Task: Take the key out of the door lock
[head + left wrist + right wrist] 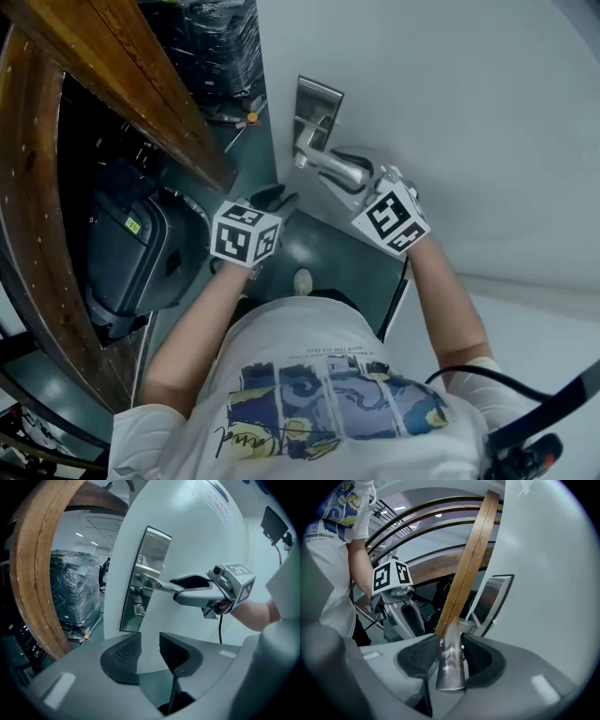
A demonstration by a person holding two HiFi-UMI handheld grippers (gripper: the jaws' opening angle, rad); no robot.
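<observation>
Between the parted jaws of the right gripper (pixel 451 649) lies the door handle (pixel 451 670), straddled but unclamped; the left gripper (pixel 150 651) gapes empty, well short of the key (pixel 137 607), which sits in the lock plate (pixel 151 550) below that lever; leaning on the handle could swing the door (pixel 201 545), so the left jaws miss.

teal floor (pixel 330 251), curved wooden rail (pixel 141 89)
</observation>
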